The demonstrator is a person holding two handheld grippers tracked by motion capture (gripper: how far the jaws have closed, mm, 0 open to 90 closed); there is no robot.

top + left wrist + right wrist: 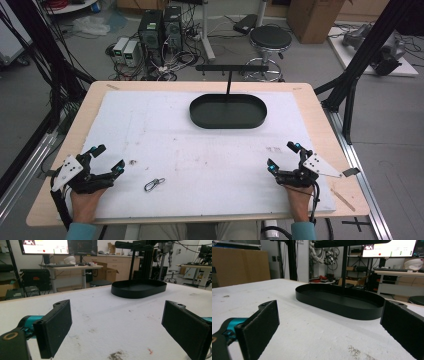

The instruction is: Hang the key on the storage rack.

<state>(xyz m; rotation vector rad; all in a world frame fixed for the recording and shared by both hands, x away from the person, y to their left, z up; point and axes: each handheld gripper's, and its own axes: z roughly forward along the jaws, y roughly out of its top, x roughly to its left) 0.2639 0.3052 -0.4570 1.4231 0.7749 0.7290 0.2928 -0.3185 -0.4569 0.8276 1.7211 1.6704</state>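
A black oval tray (pixel 228 111) with an upright post and crossbar stands at the far middle of the white mat (pixel 200 150). The same tray (pixel 139 288) lies ahead in the left gripper view, and the tray (pixel 342 301) is closer in the right gripper view. A small metal carabiner (pixel 154 184) lies on the mat near the front, right of my left gripper (pixel 108 159). My left gripper rests open at the front left, holding nothing. At the front right my right gripper (pixel 283 156) is open too, with bare mat between its pads (pixel 258 330).
A tiny dark fleck (pixel 133 162) sits on the mat near the left gripper. The wooden table edge (pixel 320 107) frames the mat. Beyond the table are computer towers (pixel 161 27), a stool (pixel 270 39) and black frame struts (pixel 360 55).
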